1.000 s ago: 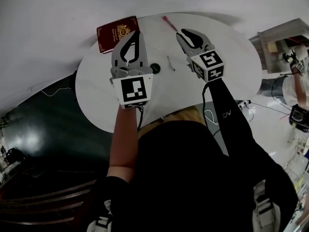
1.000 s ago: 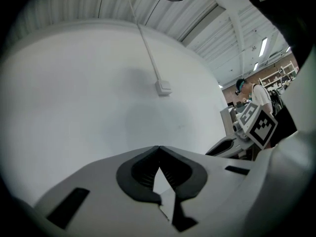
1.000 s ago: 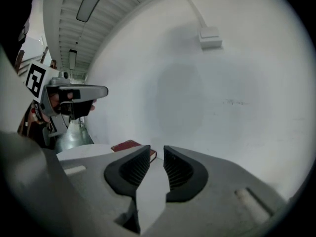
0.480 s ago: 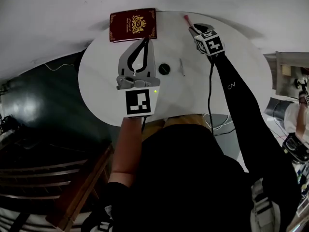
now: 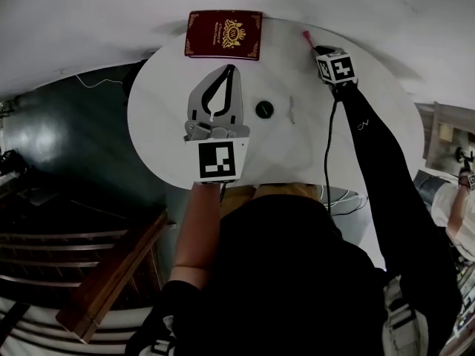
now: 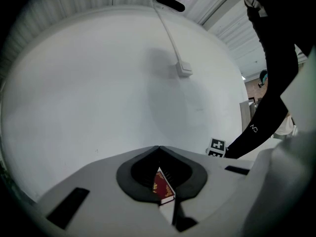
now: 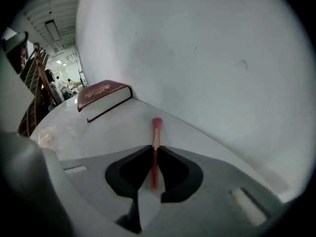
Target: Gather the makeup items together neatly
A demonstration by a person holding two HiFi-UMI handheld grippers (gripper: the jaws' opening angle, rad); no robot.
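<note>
On the left, the left gripper (image 5: 230, 70) hangs over the near half of the round white table (image 5: 159, 136). Its jaws are pressed together at the tips with nothing between them, and they point toward the far edge. Past those tips a dark red book (image 5: 224, 34) with a gold crest lies flat at the table's far rim. Just right of the left gripper sits a small round black item (image 5: 264, 110), and beside that, apart from it, lies a slim silvery stick (image 5: 292, 110). Further right, near the far rim, a pink makeup stick (image 7: 156, 132) lies on the table, its thicker pink end pointing away. The right gripper (image 7: 155, 148) reaches down to it at arm's length. Its jaws have just been closing and now pinch the stick's near part between their tips
</note>
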